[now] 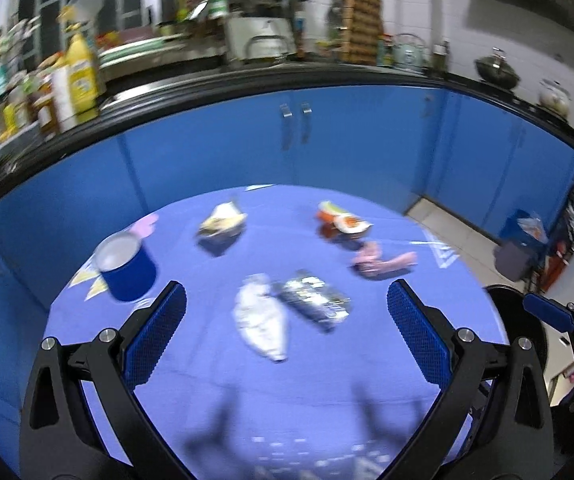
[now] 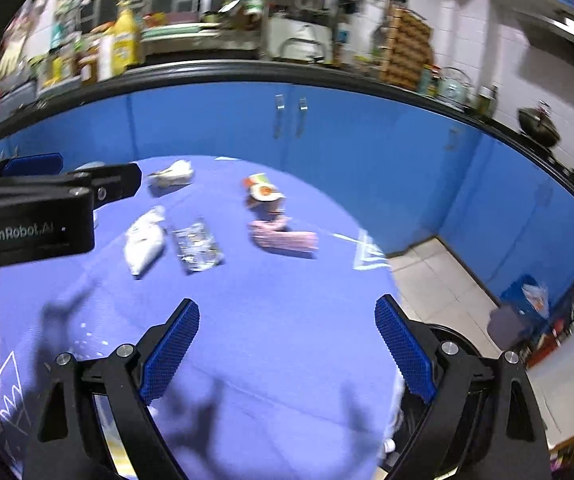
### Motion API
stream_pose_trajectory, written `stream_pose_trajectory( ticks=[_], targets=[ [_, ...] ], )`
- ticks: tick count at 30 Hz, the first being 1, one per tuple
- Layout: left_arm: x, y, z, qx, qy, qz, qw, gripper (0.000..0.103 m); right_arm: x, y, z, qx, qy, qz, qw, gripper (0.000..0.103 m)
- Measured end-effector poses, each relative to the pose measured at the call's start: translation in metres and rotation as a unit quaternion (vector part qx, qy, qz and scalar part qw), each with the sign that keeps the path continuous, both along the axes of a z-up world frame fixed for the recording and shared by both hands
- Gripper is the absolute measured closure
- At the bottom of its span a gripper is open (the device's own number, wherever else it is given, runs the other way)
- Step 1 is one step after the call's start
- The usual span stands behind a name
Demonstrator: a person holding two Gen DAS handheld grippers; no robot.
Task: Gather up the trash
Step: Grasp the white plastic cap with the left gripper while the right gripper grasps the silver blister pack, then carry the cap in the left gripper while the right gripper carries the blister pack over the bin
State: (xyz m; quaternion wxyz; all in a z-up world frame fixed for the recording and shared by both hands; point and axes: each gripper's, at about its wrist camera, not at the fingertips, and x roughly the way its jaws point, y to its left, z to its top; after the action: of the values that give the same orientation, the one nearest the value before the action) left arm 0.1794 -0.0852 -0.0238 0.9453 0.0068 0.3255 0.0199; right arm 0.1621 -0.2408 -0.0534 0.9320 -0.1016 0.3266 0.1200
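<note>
A: Where is the trash lying?

B: Spread over the round table [image 1: 367, 380] with its blue cloth: a white wrapper [image 1: 263, 324] touching a silvery foil packet [image 1: 315, 300] near the middle, a pink wrapper [image 1: 383, 262] to their right, an orange-and-white wrapper [image 1: 341, 220] and a pale crumpled one [image 1: 223, 222] toward the far edge.

A: And the grippers?

B: The left gripper [image 1: 287, 320] hangs above the white and foil pieces, fingers spread wide, holding nothing. The right gripper [image 2: 287, 344] is likewise spread and empty, over bare cloth nearer the person.

A: So which step?

B: I judge the approach to a first pick; nothing looks collected yet. The left should drop onto one of the two touching pieces and pinch it alone.

A: Room to move?

B: Plenty in the near half. A blue can [image 1: 127, 268] stands just beside the left finger, and the table's right edge falls off to the tiled floor [image 2: 439, 280]. A blue bin [image 2: 527, 292] by the cabinets [image 1: 327, 148] may be the drop place.
</note>
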Motion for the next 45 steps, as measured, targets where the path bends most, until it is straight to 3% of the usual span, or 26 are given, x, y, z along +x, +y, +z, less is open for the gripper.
stream_pose_trajectory(
  ticks=[14,29,33,38,41,43,45],
  targets=[
    [0.018,0.115,-0.045,-0.030,0.053,0.088,0.9942,0.004,0.052,0.072,-0.031,-0.019,0.054,0.042,0.998,0.016],
    [0.061,0.151,-0.093,-0.026,0.128,0.101,0.9863,0.005,0.109,0.091,-0.062,-0.001,0.110,0.040,0.993,0.016],
    [0.070,0.155,-0.100,-0.031,0.145,0.106,0.9833,0.012,0.118,0.093,-0.067,0.006,0.122,0.048,0.991,0.016],
    [0.072,0.154,-0.102,-0.021,0.141,0.104,0.9842,0.019,0.118,0.098,-0.069,0.016,0.124,0.072,0.990,0.045],
    [0.070,0.151,-0.100,-0.018,0.133,0.101,0.9858,0.033,0.114,0.101,-0.067,0.023,0.126,0.088,0.988,0.064],
    [0.067,0.148,-0.098,-0.015,0.126,0.101,0.9868,0.058,0.109,0.104,-0.066,0.013,0.120,0.091,0.988,0.066],
    [0.064,0.148,-0.097,-0.026,0.126,0.094,0.9872,0.062,0.104,0.104,-0.065,0.012,0.118,0.095,0.988,0.068]
  ],
)
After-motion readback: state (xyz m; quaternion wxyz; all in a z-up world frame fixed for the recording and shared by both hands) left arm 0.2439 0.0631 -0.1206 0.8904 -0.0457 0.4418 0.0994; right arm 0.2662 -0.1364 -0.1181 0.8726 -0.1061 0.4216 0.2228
